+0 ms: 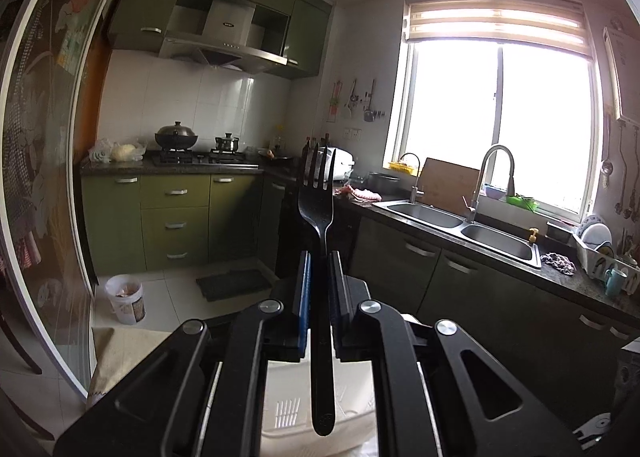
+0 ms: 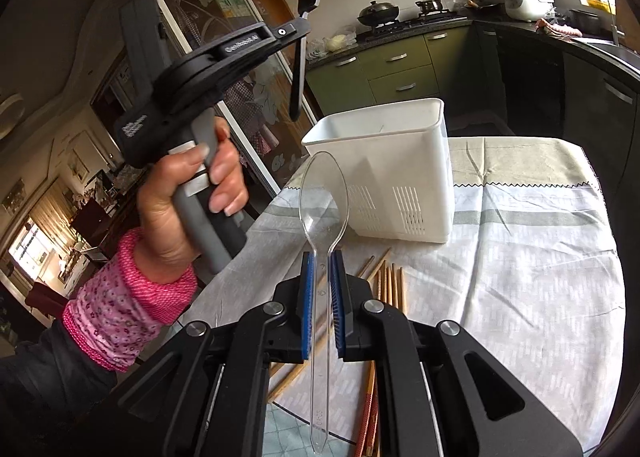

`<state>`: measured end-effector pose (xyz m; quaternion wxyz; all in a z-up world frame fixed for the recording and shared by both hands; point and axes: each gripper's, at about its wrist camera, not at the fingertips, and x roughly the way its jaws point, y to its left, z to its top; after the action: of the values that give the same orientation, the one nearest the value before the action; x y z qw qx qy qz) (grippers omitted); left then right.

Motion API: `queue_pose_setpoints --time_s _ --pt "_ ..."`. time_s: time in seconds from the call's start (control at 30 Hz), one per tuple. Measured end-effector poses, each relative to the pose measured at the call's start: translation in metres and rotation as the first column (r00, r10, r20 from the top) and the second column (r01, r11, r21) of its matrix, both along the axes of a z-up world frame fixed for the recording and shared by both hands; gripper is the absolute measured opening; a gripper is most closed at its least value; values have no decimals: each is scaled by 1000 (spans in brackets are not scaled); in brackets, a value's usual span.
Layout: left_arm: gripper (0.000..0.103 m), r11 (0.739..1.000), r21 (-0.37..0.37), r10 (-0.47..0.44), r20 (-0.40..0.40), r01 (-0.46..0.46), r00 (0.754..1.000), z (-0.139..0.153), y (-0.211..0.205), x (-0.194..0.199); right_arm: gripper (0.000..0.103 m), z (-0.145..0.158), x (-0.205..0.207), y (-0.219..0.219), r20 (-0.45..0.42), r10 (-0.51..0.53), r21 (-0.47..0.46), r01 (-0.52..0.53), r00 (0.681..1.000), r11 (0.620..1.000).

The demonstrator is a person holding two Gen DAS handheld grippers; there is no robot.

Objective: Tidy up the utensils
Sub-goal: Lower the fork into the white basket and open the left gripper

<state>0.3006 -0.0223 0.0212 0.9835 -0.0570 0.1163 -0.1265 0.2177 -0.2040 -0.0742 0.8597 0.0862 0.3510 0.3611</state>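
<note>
At upper left of the right wrist view, the left gripper (image 2: 302,23) is clamped on a black fork (image 2: 303,37), tines up, above the white holder (image 2: 400,177) at centre. At lower centre, the right gripper (image 2: 322,289) pinches a clear spoon (image 2: 322,193), probably light, slick and brittle, by its neck. Chopsticks (image 2: 390,281) lie on the tabletop (image 2: 540,277) below; open cloth spreads right.

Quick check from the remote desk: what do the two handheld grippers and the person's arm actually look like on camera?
Both grippers are matte black, with angular linkage arms joined by round silver pivot pins and blue ribbed pads on the fingers. The left gripper has a curved black body with white lettering and a grey pistol handle. The left hand is bare, above a pink floral sleeve with a knitted cuff. No cables are visible.
</note>
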Motion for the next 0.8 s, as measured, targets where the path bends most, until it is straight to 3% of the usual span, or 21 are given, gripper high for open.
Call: queue_pose_setpoints --time_s 0.17,0.33,0.8 --pt "9 999 11 35 15 -35 999 -14 -2 21 9 3 -1 -5 17 2 26 -2 1000 1000" --pt "9 998 16 60 -32 -60 998 -30 3 35 9 9 -10 -12 24 4 47 -5 1000 999" --pt "9 997 34 69 -80 -66 994 -59 0 20 9 13 -15 -17 29 7 66 -9 1000 998"
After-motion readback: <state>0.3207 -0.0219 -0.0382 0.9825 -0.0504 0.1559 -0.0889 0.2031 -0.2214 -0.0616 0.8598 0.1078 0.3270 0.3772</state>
